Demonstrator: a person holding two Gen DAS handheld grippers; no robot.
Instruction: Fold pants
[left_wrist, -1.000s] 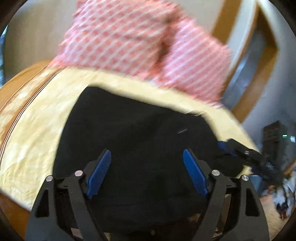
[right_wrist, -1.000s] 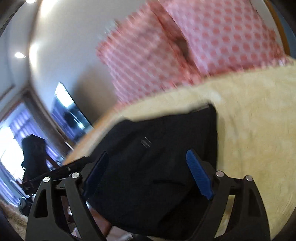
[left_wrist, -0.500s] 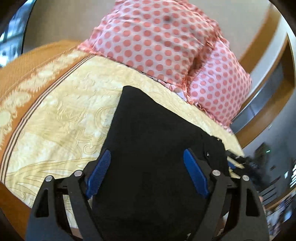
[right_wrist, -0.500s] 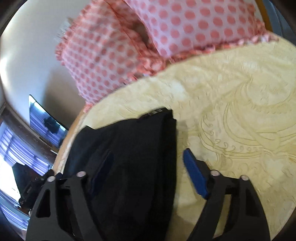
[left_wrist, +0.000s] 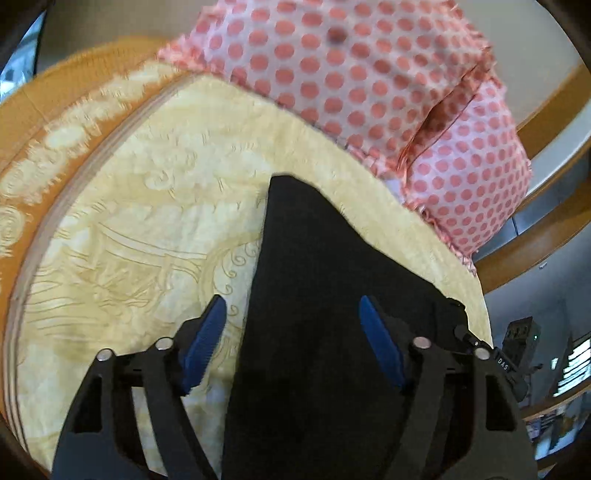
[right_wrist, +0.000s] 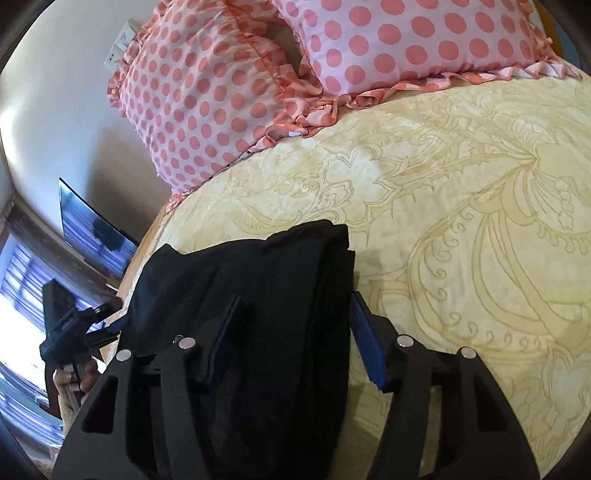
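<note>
On the yellow patterned bedspread (right_wrist: 461, 206) lie the black pants (left_wrist: 325, 295), folded into a thick bundle, below two pink polka-dot pillows (right_wrist: 229, 85). Left gripper (left_wrist: 291, 339) and right gripper (right_wrist: 295, 332) both gape, straddling its edges.

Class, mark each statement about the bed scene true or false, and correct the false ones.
1. The pants are black. True.
2. The pillows are plain white. False: they are pink with coral dots.
3. Both sets of tongs stand open. True: the left tongs and right tongs show spread blue pads.
4. The pants lie on a bare wooden floor. False: they lie on a yellow patterned bedspread.
5. The pants cover the pillows. False: they lie apart from them.
</note>
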